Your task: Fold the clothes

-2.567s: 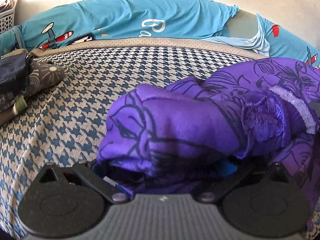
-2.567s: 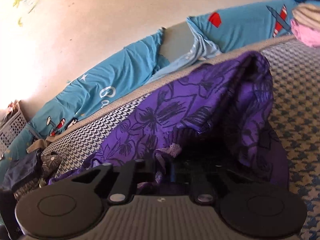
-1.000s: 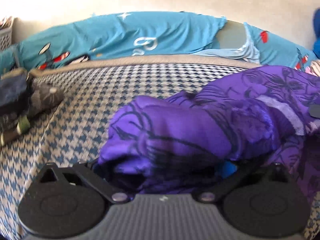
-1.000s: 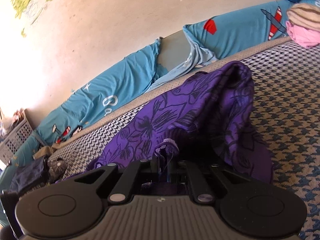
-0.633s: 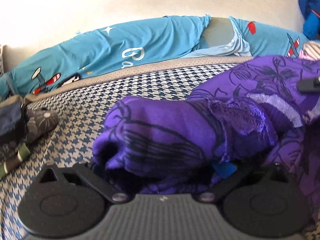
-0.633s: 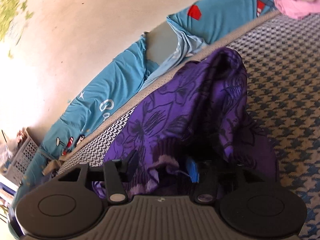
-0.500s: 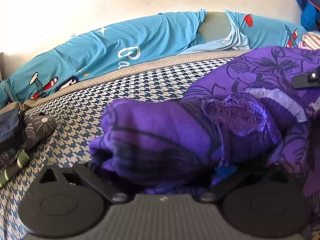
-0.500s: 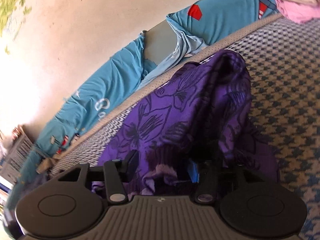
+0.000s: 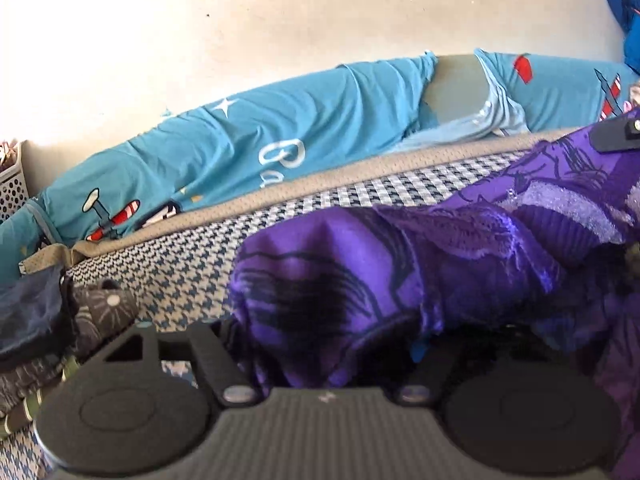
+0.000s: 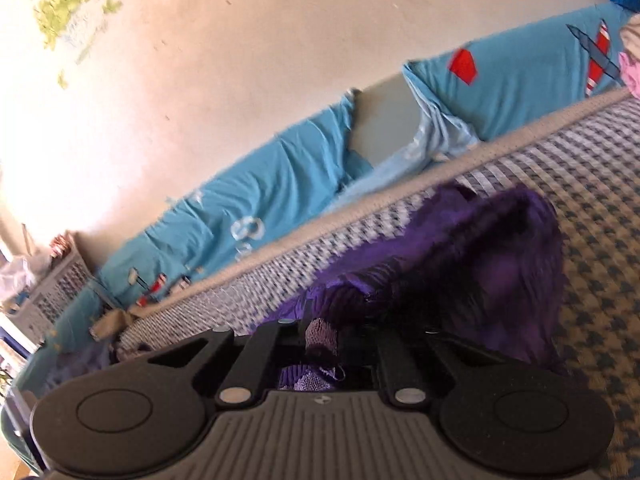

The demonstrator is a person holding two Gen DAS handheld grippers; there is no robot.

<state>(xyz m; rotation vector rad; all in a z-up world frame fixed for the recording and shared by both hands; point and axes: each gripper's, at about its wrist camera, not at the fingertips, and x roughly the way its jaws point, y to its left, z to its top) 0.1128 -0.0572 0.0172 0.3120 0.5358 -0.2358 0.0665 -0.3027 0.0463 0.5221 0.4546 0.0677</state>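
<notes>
A purple garment (image 9: pixel 400 264) with black flower print lies bunched on the houndstooth bed cover (image 9: pixel 176 264). My left gripper (image 9: pixel 324 340) has a thick fold of it between its jaws, which are closing on the cloth; the fabric covers the fingertips. In the right wrist view the same purple garment (image 10: pixel 492 256) rises in a peak over the houndstooth bed cover (image 10: pixel 600 216). My right gripper (image 10: pixel 322 336) is shut on its lilac trim (image 10: pixel 320 330). A black part of the right gripper (image 9: pixel 618 134) shows at the far right of the left wrist view.
A rolled teal sheet with plane prints (image 9: pixel 280 152) runs along the wall behind the bed. Dark folded clothes (image 9: pixel 36 320) lie at the left, a white basket (image 9: pixel 12 176) beyond them. Pink and cream folded clothes (image 10: pixel 632 60) sit at the far right.
The right jaws opened briefly, then shut again on the lilac trim. The left jaws narrowed on the purple bunch. Both grippers shifted and rose a little with the cloth.
</notes>
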